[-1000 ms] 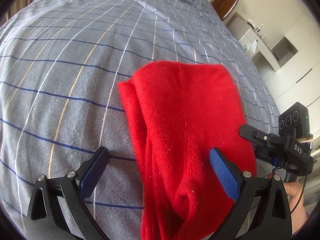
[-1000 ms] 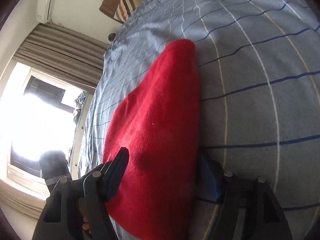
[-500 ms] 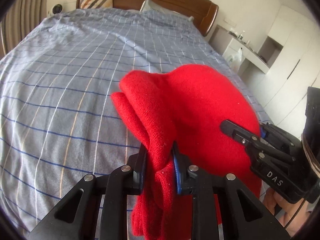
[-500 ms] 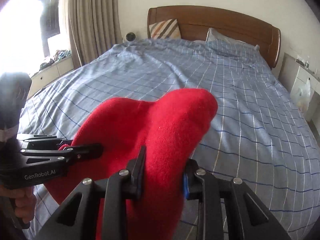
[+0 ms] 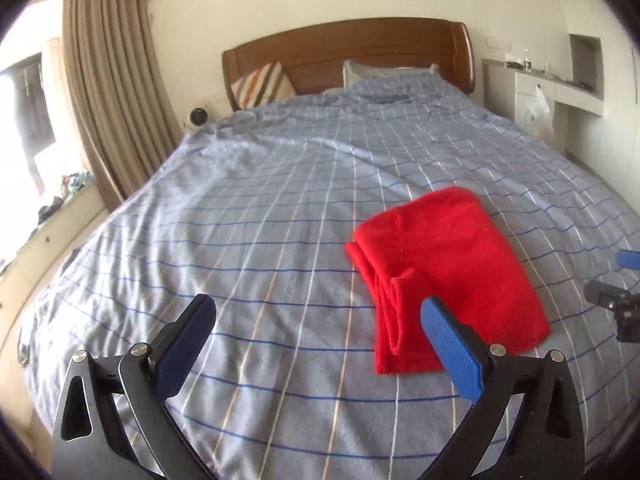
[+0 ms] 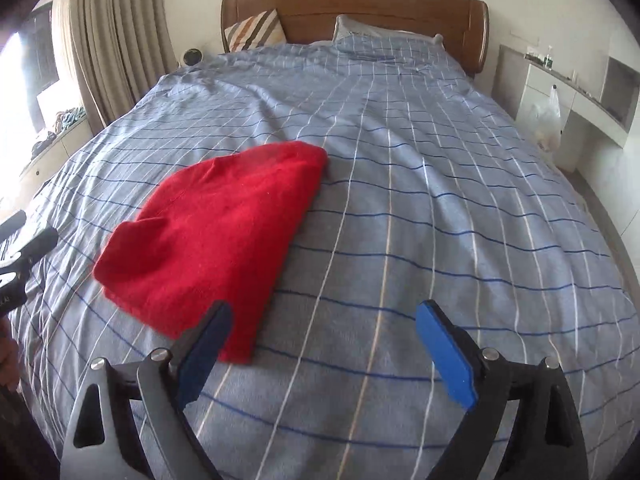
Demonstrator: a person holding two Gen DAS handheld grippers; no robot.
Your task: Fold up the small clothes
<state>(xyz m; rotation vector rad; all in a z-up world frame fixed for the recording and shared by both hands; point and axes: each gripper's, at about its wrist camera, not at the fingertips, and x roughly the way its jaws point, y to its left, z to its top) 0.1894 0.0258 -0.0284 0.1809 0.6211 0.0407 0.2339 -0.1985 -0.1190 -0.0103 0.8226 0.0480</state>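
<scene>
Bed (image 5: 280, 208): fills most of both views, covered by a grey-blue sheet with a grid of dark blue, white and tan lines; lightly rumpled toward the headboard. All positions below are taken from the bed.

Curtain (image 5: 112, 92): tan, hanging off the bed's left side, with a bright window beyond it.

Headboard (image 5: 348, 56): brown wood, at the far end against a pale wall.

White shelving (image 6: 580, 92): off the bed's right side, small items on top, too small to tell apart.

Red garment (image 5: 444, 276): folded into a thick rectangle, lying flat on the near half of the bed, layered edges showing on its left side. Nothing lies on top of it.

Striped cushion (image 5: 260, 86) and pillow (image 6: 372, 34): leaning at the headboard.

Left hand-held gripper (image 5: 320, 344): fingers spread wide, holding nothing, over the sheet just left of the garment's near end.

Right hand-held gripper (image 6: 324, 344): fingers spread wide, holding nothing, near the garment's near right corner.
</scene>
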